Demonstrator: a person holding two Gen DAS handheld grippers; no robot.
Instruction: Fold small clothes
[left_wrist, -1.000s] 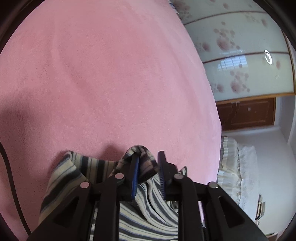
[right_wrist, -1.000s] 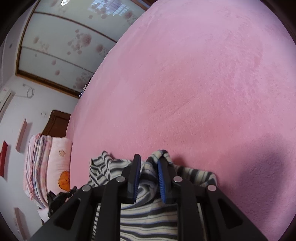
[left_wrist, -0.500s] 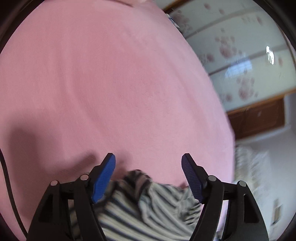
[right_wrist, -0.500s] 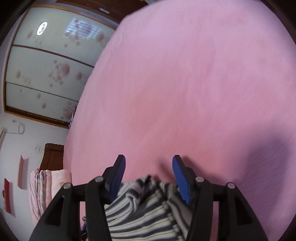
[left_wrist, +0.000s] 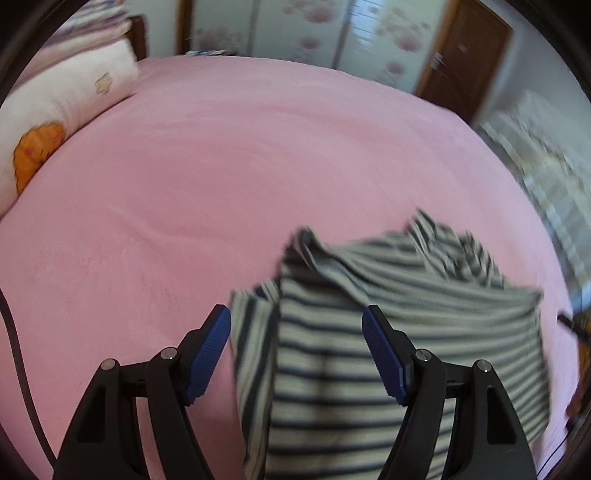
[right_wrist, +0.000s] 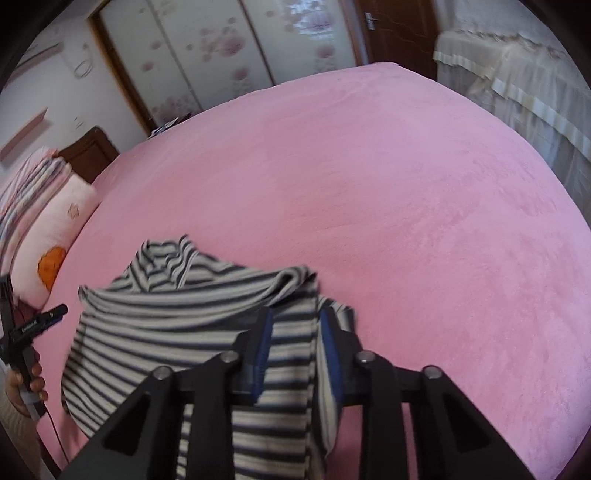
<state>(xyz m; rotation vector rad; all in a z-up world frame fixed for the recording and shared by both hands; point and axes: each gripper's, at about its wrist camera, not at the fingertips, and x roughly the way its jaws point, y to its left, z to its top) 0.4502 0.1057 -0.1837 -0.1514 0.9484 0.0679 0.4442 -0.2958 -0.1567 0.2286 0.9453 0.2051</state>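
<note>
A striped cream-and-dark garment (left_wrist: 424, 295) lies rumpled on the pink blanket (left_wrist: 258, 166) of a bed. My left gripper (left_wrist: 295, 314) hovers above the garment's left edge, open, its blue pads wide apart and touching nothing. In the right wrist view the same garment (right_wrist: 177, 317) spreads out to the left. My right gripper (right_wrist: 296, 317) has its jaws closing on a fold of this cloth, which runs between the blue pads and drapes back over the gripper's frame. A person's hand (right_wrist: 26, 380) holds the left gripper's black handle at the left edge.
A pink-and-white pillow with an orange flower (right_wrist: 55, 229) lies at the head of the bed. Flowered sliding wardrobe doors (right_wrist: 207, 55) and a brown door (left_wrist: 465, 55) stand beyond. Lace-covered furniture (right_wrist: 517, 74) stands at the bed's right. A dark cable (left_wrist: 14, 350) hangs at left.
The left gripper opened and let go of the garment. The right gripper opened, then closed again on a fold. Both have lifted and rolled, so the room is now in view.
</note>
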